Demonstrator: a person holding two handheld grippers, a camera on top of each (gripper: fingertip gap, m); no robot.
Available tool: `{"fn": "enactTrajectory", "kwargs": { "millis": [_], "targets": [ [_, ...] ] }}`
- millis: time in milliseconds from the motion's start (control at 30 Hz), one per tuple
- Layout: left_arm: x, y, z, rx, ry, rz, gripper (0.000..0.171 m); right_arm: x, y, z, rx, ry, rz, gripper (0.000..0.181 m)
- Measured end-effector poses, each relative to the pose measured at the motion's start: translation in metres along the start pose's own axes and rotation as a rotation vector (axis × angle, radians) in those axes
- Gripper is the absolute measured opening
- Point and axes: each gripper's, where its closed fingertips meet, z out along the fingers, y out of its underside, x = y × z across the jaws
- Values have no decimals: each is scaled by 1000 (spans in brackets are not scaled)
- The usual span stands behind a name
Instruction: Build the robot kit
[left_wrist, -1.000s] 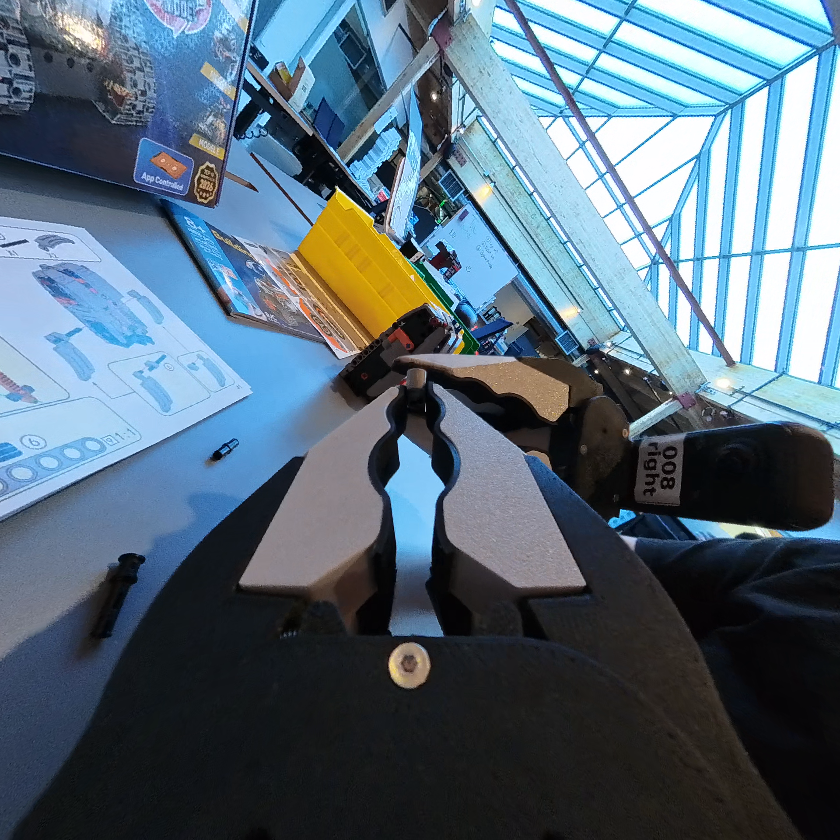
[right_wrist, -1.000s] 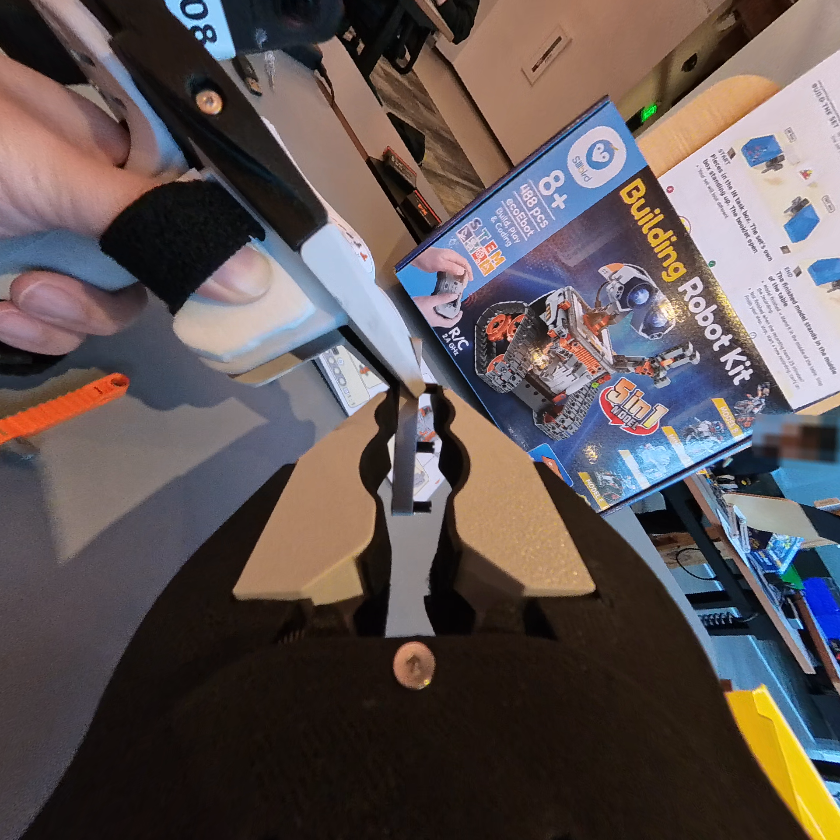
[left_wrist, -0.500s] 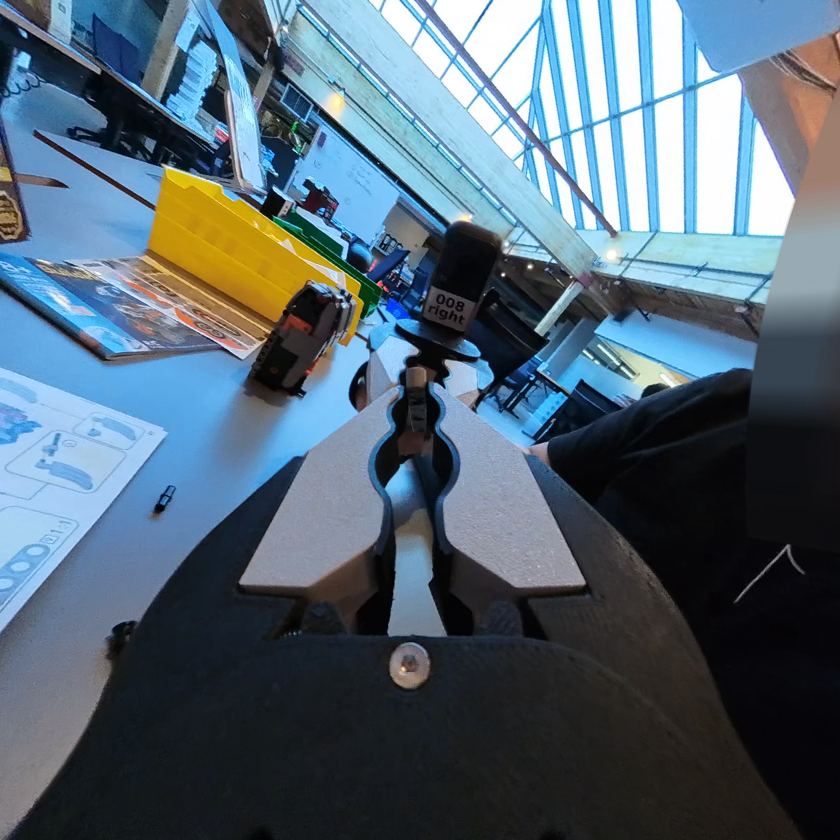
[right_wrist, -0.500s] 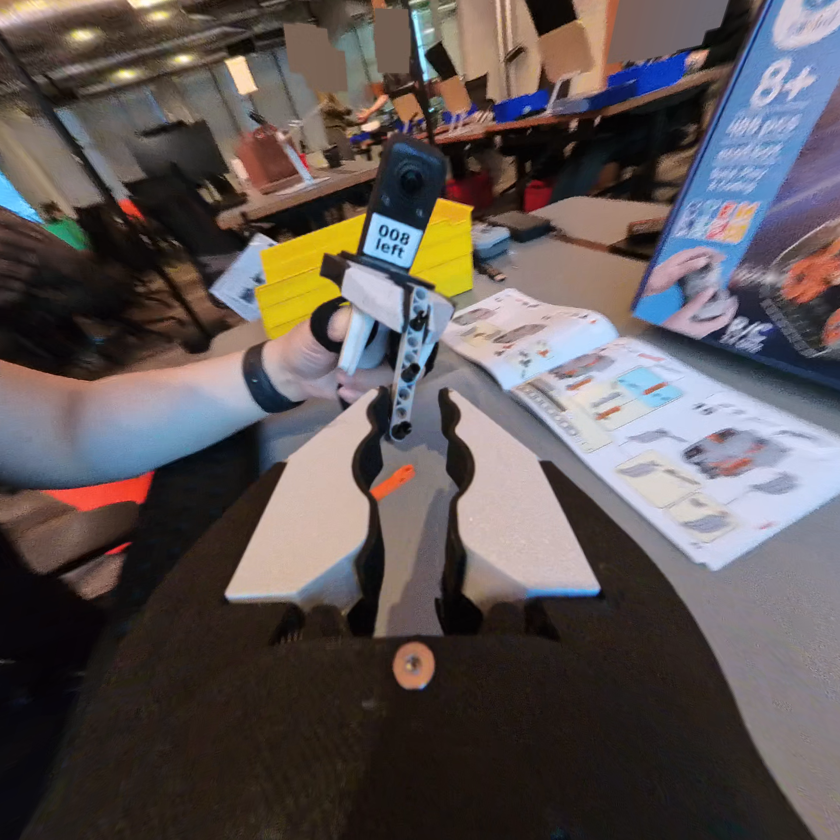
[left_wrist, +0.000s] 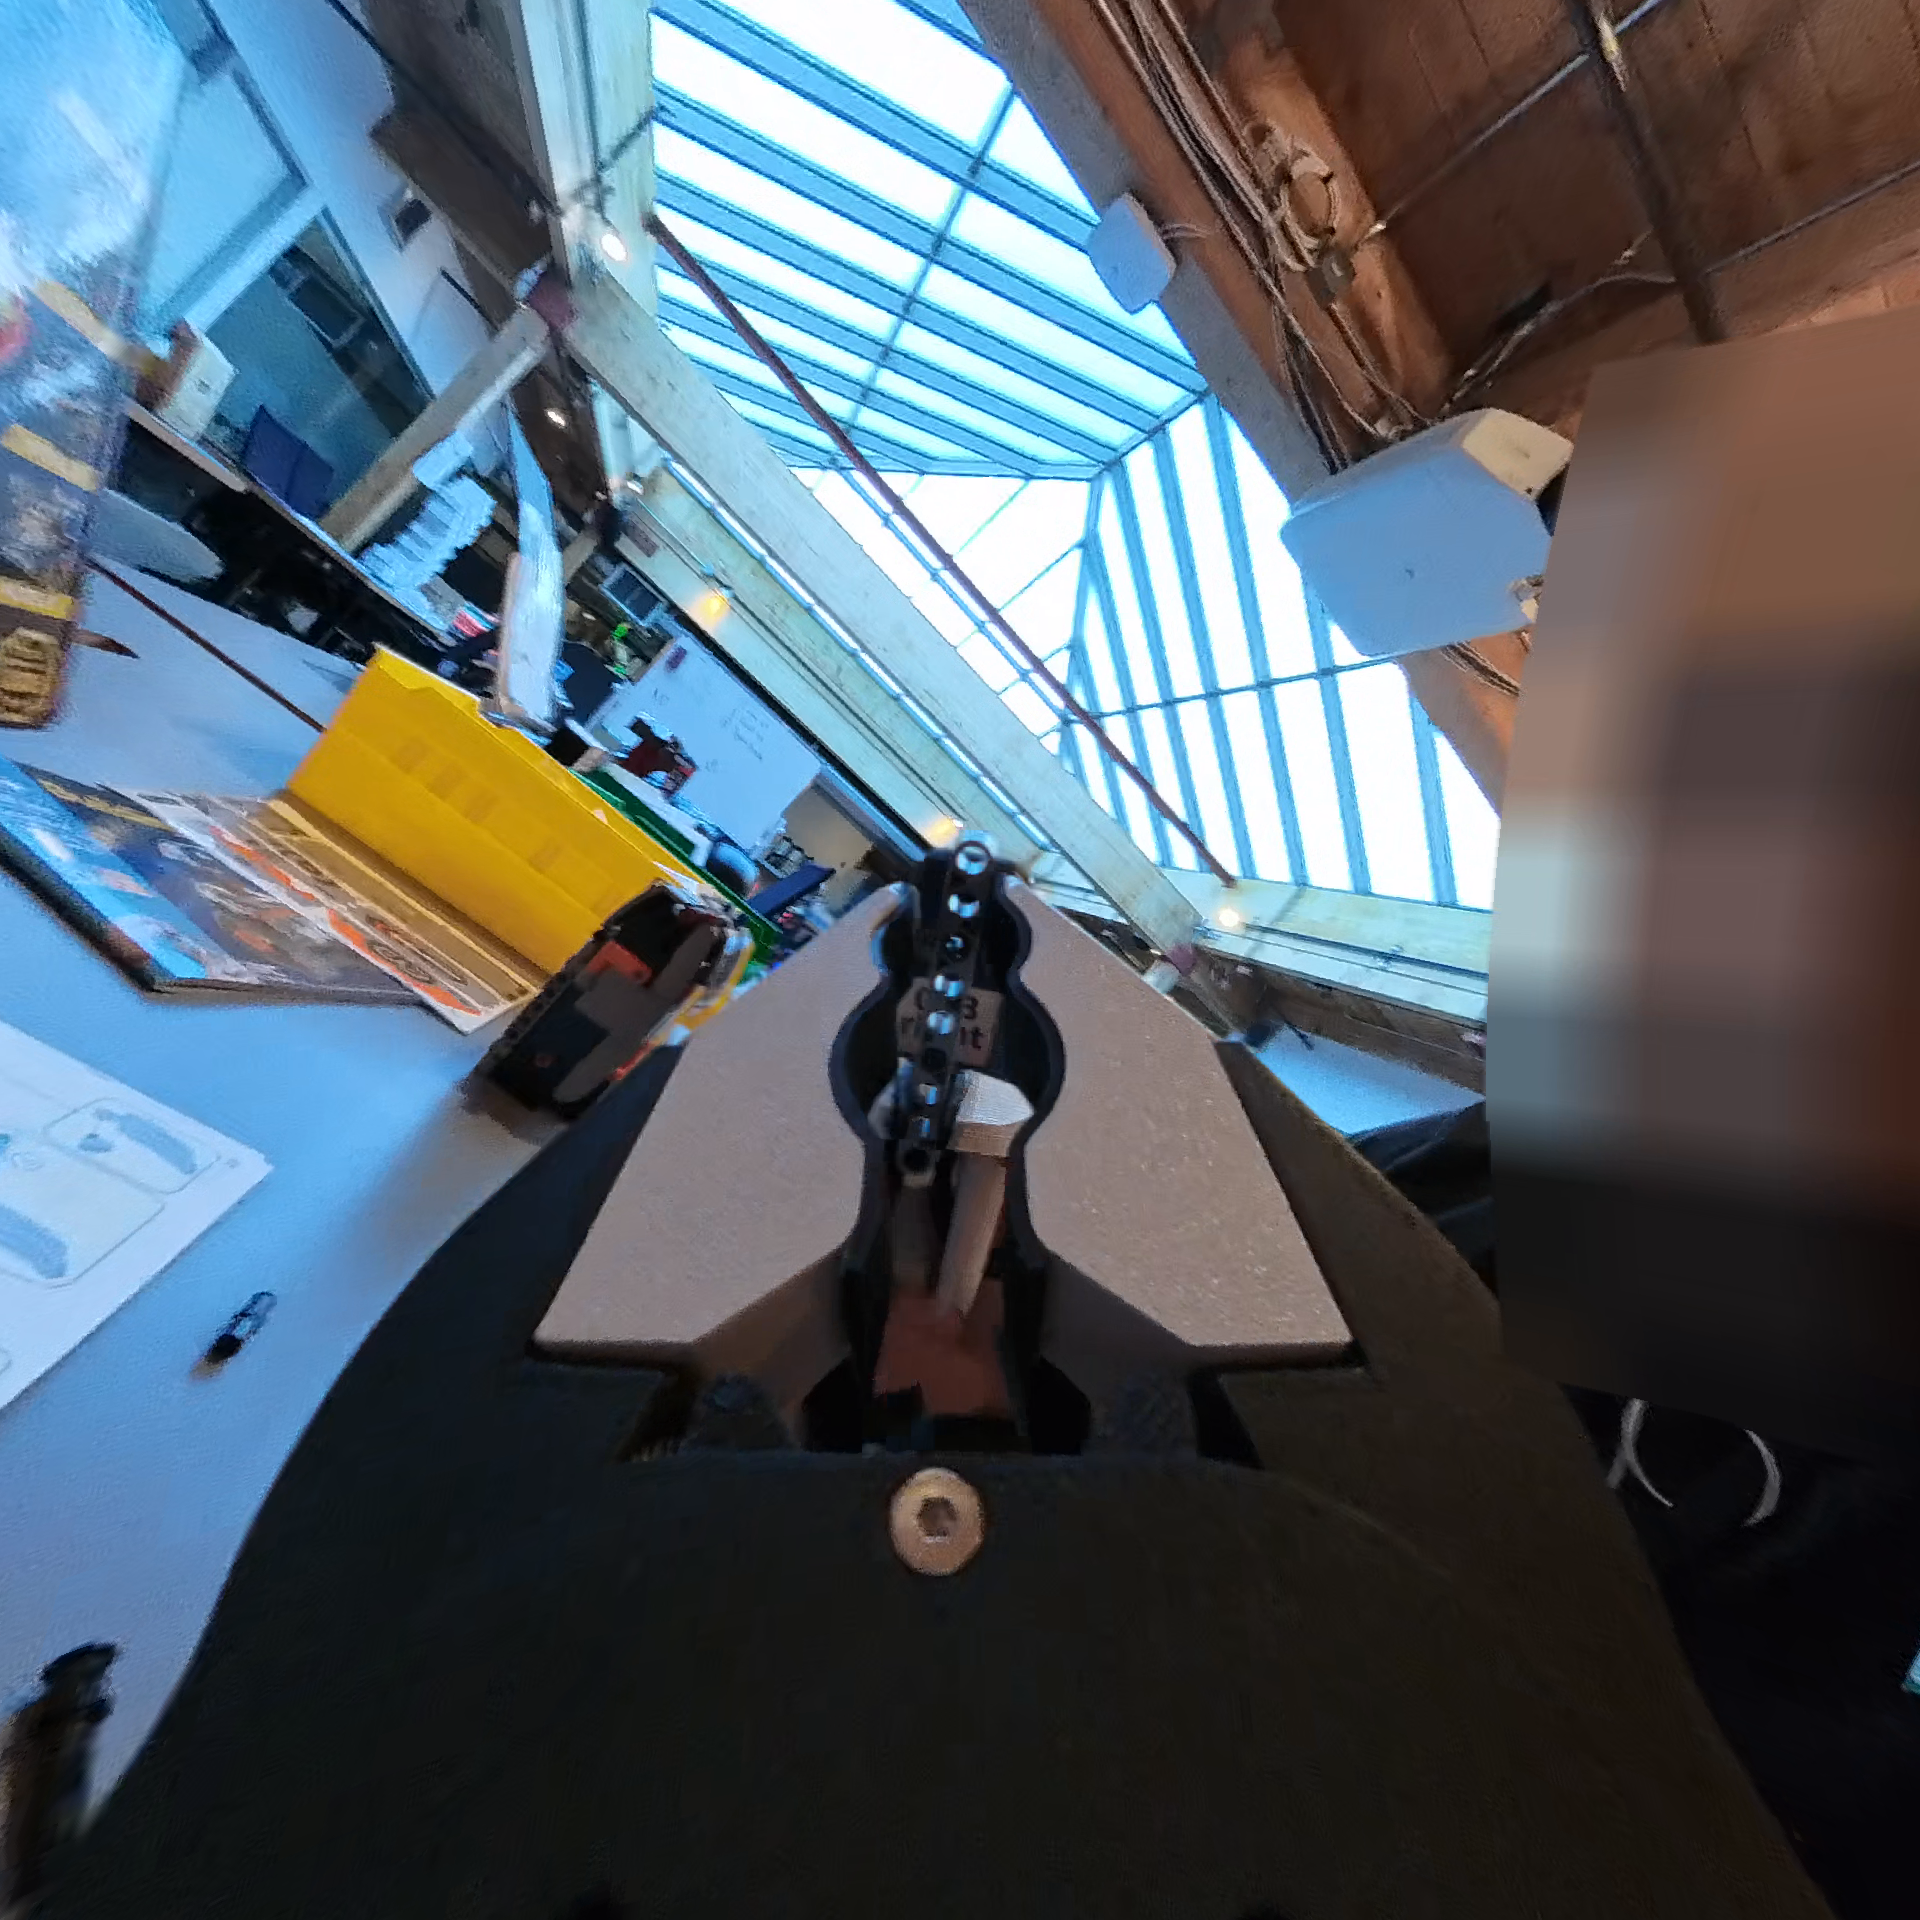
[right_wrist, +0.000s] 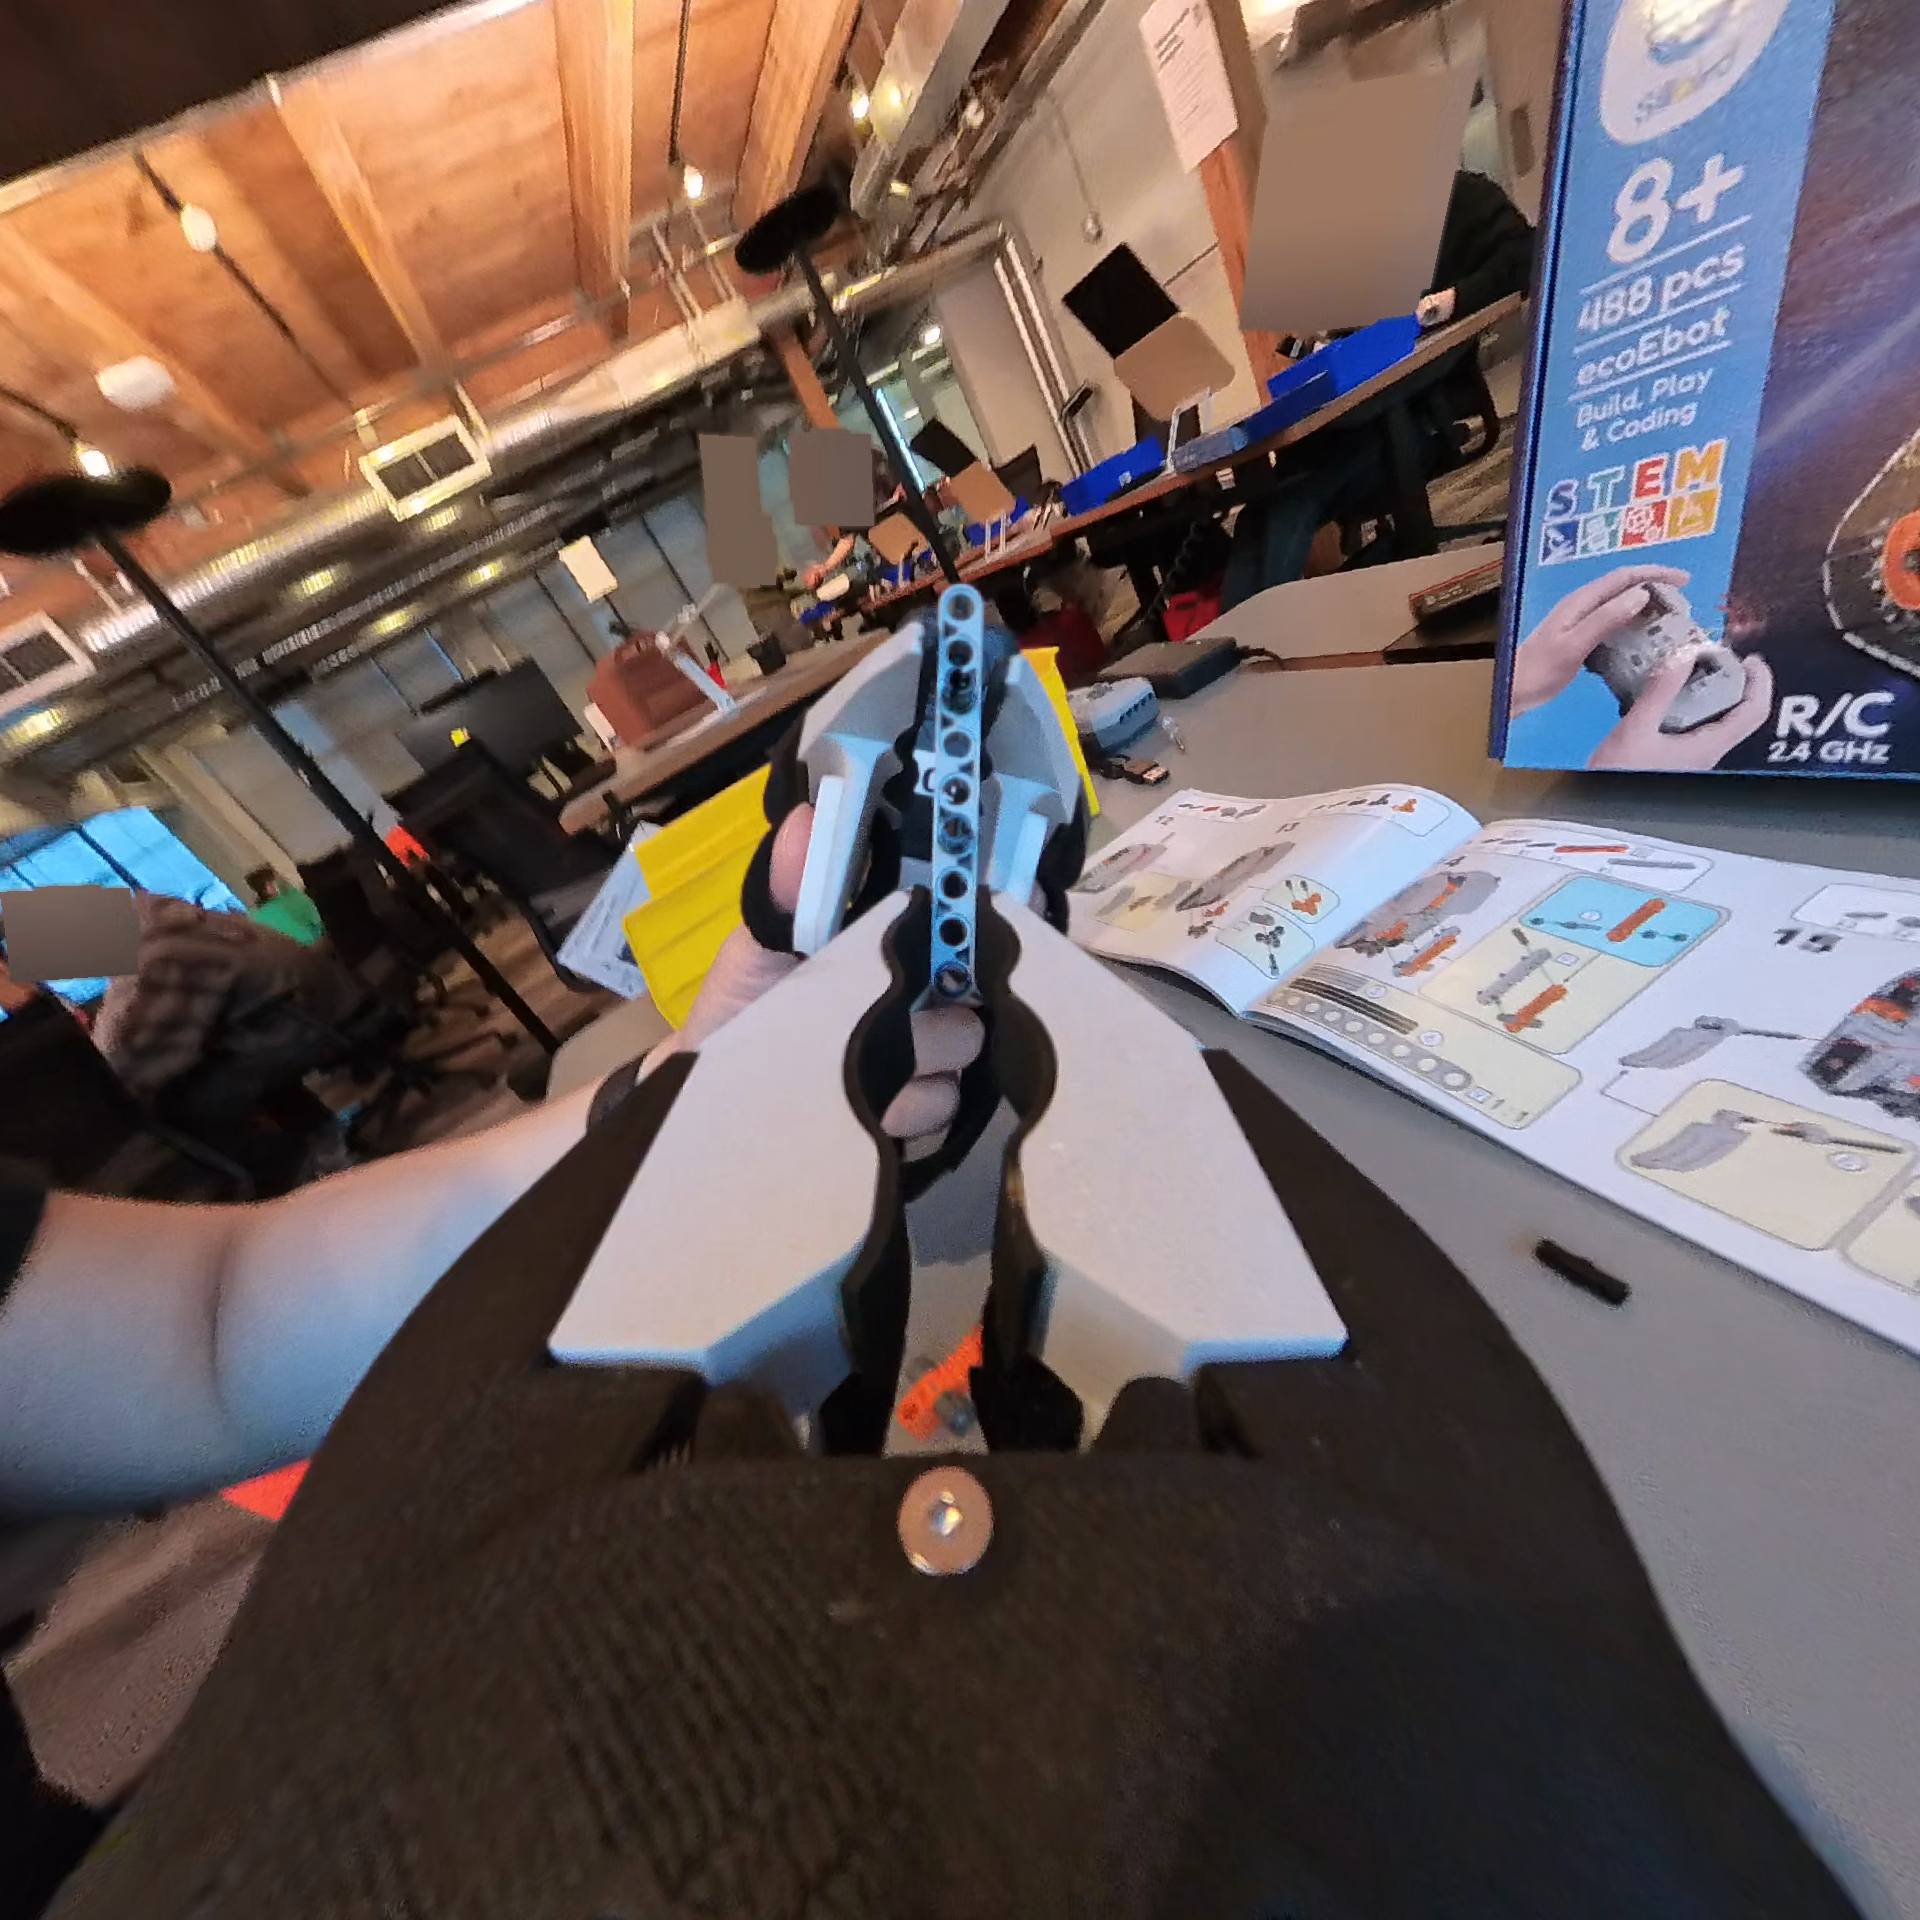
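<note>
A light grey beam with a row of holes (right_wrist: 954, 790) stands upright above the table. My left gripper (left_wrist: 951, 914) is shut on it; the beam (left_wrist: 940, 997) shows edge-on between the tips. In the right wrist view the left gripper (right_wrist: 935, 748), held by a hand, faces me from behind the beam. My right gripper (right_wrist: 956, 920) is closed in on the beam's lower end, pads against its edges. In the left wrist view the right gripper shows only in part, through the gap behind the beam.
An open instruction booklet (right_wrist: 1455, 935), a black pin (right_wrist: 1579, 1273) and the blue kit box (right_wrist: 1714, 364) lie to the right. An orange beam (right_wrist: 940, 1377) lies below my right jaws. A yellow bin (left_wrist: 468, 800), a black-and-orange assembly (left_wrist: 613, 1008) and a black pin (left_wrist: 239, 1325) lie to the left. My right fingertips sit around 4 cm from my left ones. Left tips and right tips are each some 15 cm from the black pin (left_wrist: 239, 1325). It is also in sight in the right wrist view (right_wrist: 1582, 1274).
Half a second ago my right gripper was open, short of the beam in my left gripper. Now it has moved in and narrowed onto the beam's lower end. The left gripper tilted upward.
</note>
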Motion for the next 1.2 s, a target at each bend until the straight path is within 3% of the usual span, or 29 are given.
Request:
{"fn": "enactTrajectory", "kwargs": {
  "millis": [67,100,267,367,700,800,967,1067,1200],
  "targets": [
    [-7,-7,-6,19,-59,32,25,2,-3,3,51,-1,71,4],
    [-8,-9,-9,26,-68,40,25,3,-4,4,68,-3,103,4],
    [-17,-6,-13,-21,-121,58,19,11,0,7,65,-2,164,4],
    [-23,1,-11,-64,-161,97,3,16,3,8,61,-4,204,4],
    [-17,3,-13,-113,-127,78,3,8,11,16,32,-77,197,6],
    [-11,-18,-26,-50,-132,75,3,16,10,14,10,-16,114,28],
    [-38,-19,-56,-116,-291,38,3,34,-4,1,-21,122,-139,15],
    [-46,-21,-64,-87,-292,-79,3,47,-6,-7,-65,198,-256,0],
    [-56,-10,-64,-117,-309,-167,3,67,-7,-9,-121,308,-420,0]
  ]
}}
